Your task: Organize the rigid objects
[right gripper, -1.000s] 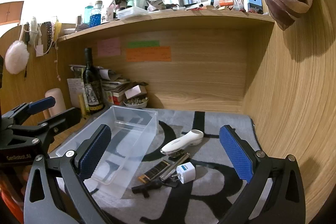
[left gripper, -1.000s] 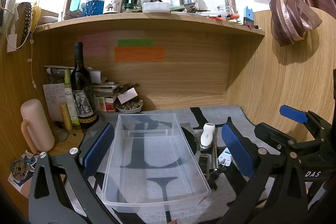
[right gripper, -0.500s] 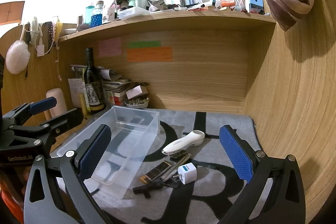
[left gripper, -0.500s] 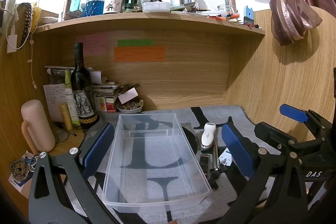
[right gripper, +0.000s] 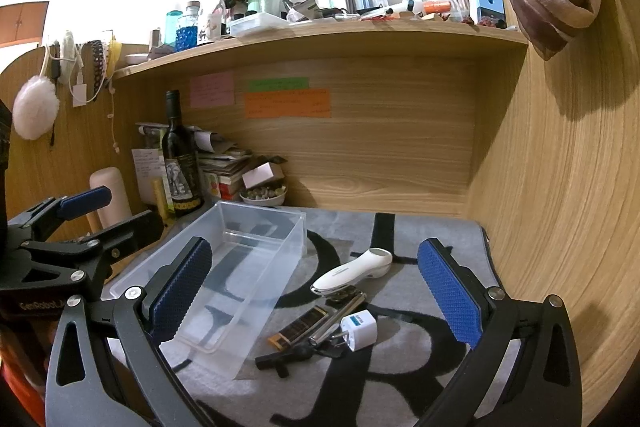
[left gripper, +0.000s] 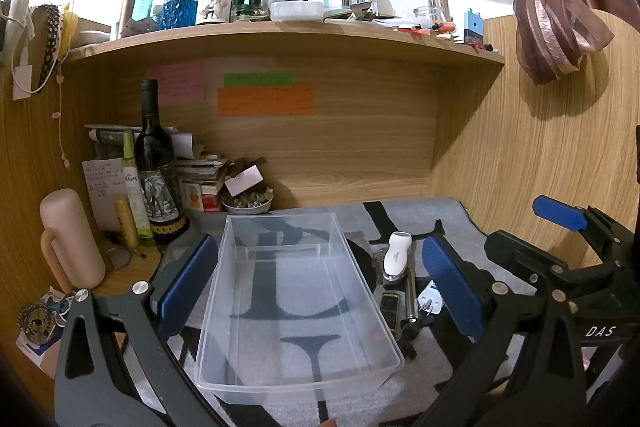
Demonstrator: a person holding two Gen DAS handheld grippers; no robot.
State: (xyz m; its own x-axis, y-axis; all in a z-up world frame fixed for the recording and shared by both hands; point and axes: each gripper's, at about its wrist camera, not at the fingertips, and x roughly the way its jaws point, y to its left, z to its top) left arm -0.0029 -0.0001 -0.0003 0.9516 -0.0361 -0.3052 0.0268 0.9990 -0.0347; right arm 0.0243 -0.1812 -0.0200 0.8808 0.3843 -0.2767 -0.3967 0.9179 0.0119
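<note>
A clear plastic bin (left gripper: pixel 296 379) lies on the grey mat, with nothing in it; it also shows in the right wrist view (right gripper: pixel 244 337). To its right lie a white handheld device (right gripper: pixel 354 269), a white plug adapter (right gripper: pixel 359 330), a dark flat bar (right gripper: pixel 298 327), a silver cylinder (right gripper: pixel 338 317) and a small black tool (right gripper: pixel 282 357). The white device (left gripper: pixel 396 255) and adapter (left gripper: pixel 430 303) also show in the left wrist view. My left gripper (left gripper: pixel 320 287) is open above the bin. My right gripper (right gripper: pixel 316 291) is open above the loose items.
A wine bottle (left gripper: pixel 154 167), a pink mug (left gripper: pixel 70 239), stacked books and a small bowl (left gripper: pixel 248 203) stand at the back left. Wooden walls close the back and right. A cluttered shelf (left gripper: pixel 280 35) hangs overhead.
Almost nothing differs. The right gripper's view has drifted very slightly; both grippers stay open and no object has moved.
</note>
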